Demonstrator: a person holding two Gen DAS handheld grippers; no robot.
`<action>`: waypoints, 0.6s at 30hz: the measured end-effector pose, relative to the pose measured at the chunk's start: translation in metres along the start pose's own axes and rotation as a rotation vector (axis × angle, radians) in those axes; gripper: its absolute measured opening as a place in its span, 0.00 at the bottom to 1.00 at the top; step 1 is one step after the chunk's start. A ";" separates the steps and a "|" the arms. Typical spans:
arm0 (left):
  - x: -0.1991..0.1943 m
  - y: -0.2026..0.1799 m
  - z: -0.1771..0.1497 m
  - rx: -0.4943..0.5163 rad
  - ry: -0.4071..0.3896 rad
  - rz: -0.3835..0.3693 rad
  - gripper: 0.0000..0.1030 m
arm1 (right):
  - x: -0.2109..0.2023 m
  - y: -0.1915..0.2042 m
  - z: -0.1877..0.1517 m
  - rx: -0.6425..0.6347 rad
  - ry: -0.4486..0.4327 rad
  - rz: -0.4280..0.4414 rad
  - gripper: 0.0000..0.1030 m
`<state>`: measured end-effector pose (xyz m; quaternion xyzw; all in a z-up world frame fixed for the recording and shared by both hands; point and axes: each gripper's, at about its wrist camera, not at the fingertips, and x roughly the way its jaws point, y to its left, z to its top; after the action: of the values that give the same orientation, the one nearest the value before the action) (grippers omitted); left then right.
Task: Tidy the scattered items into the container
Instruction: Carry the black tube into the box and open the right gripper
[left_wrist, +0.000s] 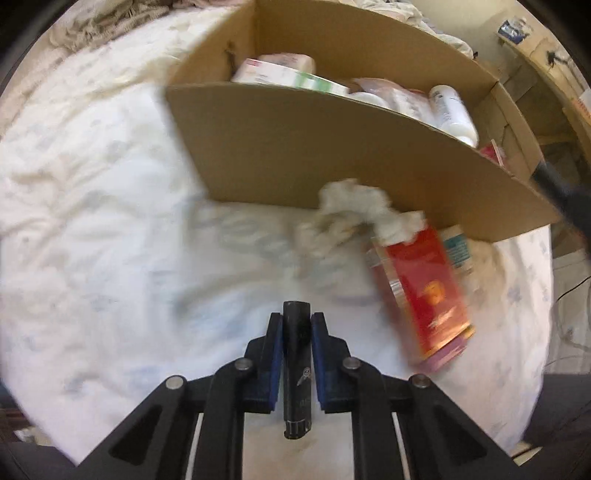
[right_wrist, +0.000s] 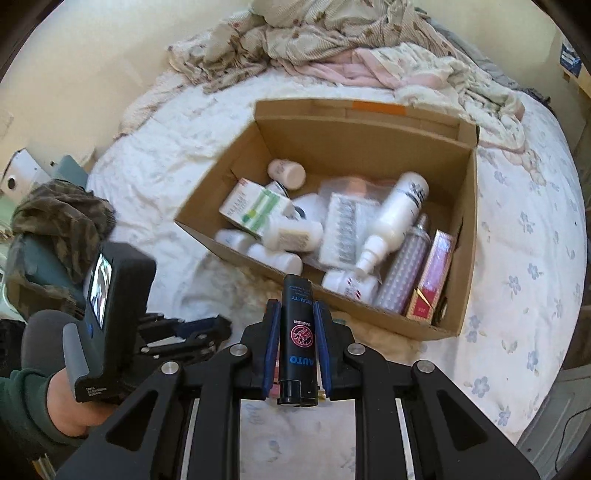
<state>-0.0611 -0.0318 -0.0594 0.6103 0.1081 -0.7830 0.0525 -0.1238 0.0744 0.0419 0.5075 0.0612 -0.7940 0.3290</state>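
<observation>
My left gripper (left_wrist: 297, 317) is shut on a slim black tube (left_wrist: 295, 369), low over the white bed sheet (left_wrist: 110, 240). Just ahead stands the open cardboard box (left_wrist: 332, 155). A red carton (left_wrist: 432, 295) and a crumpled white tissue (left_wrist: 354, 210) lie on the sheet against the box's near wall. My right gripper (right_wrist: 296, 306) is shut on a black tube with blue lettering (right_wrist: 297, 332), raised in front of the box (right_wrist: 351, 147). The box holds several white bottles, a green-and-white carton (right_wrist: 255, 210) and a pink carton (right_wrist: 432, 273). In the right wrist view the left gripper (right_wrist: 207, 328) shows at lower left.
A person's hand (right_wrist: 66, 406) in a green sleeve holds the left gripper's handle. Rumpled bedding (right_wrist: 332, 48) is heaped beyond the box. A floral sheet (right_wrist: 528, 240) stretches to the bed's right edge. Wooden shelving (left_wrist: 546, 74) stands past the box.
</observation>
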 end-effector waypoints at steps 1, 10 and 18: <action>-0.005 0.010 0.000 -0.015 -0.008 -0.001 0.11 | -0.002 0.001 0.002 0.003 -0.011 0.008 0.20; -0.060 0.077 0.034 -0.205 -0.131 -0.015 0.10 | -0.033 -0.033 0.036 0.182 -0.173 0.044 0.19; -0.129 0.062 0.111 -0.172 -0.325 -0.064 0.10 | -0.023 -0.083 0.051 0.353 -0.208 -0.035 0.19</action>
<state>-0.1201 -0.1243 0.0848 0.4651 0.1843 -0.8605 0.0963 -0.2057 0.1272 0.0660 0.4716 -0.1045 -0.8460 0.2255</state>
